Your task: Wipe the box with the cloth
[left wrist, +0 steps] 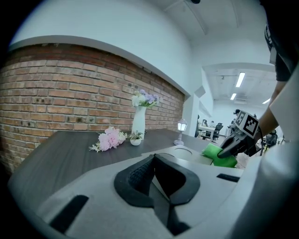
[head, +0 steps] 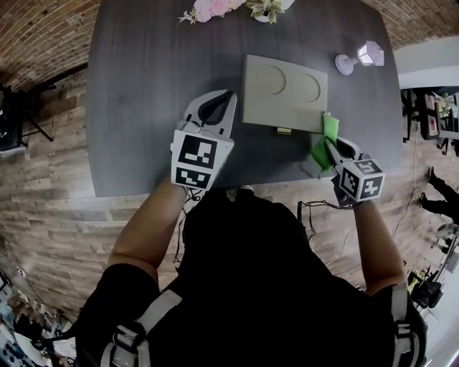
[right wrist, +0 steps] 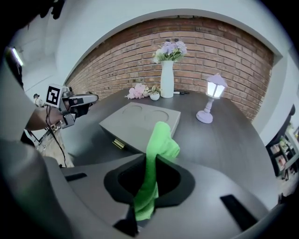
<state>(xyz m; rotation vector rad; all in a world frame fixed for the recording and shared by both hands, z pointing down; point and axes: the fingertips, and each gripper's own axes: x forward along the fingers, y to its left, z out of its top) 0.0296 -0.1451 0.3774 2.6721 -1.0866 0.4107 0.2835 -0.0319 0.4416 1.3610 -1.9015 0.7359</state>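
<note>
A flat grey box (head: 283, 89) with two round recesses in its lid and a brass latch on its near side lies on the dark table (head: 143, 107). My right gripper (head: 328, 145) is at the box's near right corner, shut on a green cloth (head: 329, 133). In the right gripper view the cloth (right wrist: 159, 140) stands up between the jaws, in front of the box (right wrist: 140, 119). My left gripper (head: 229, 95) hovers just left of the box with its jaws together and nothing in them. The left gripper view shows the box (left wrist: 182, 151) and the cloth (left wrist: 219, 155) to the right.
A small white lamp (head: 362, 56) stands at the table's far right. Pink flowers (head: 211, 8) and a small potted plant (head: 267, 8) lie at the far edge, with a tall white vase (right wrist: 167, 77) beside them. The table's near edge (head: 143, 192) runs just under the grippers.
</note>
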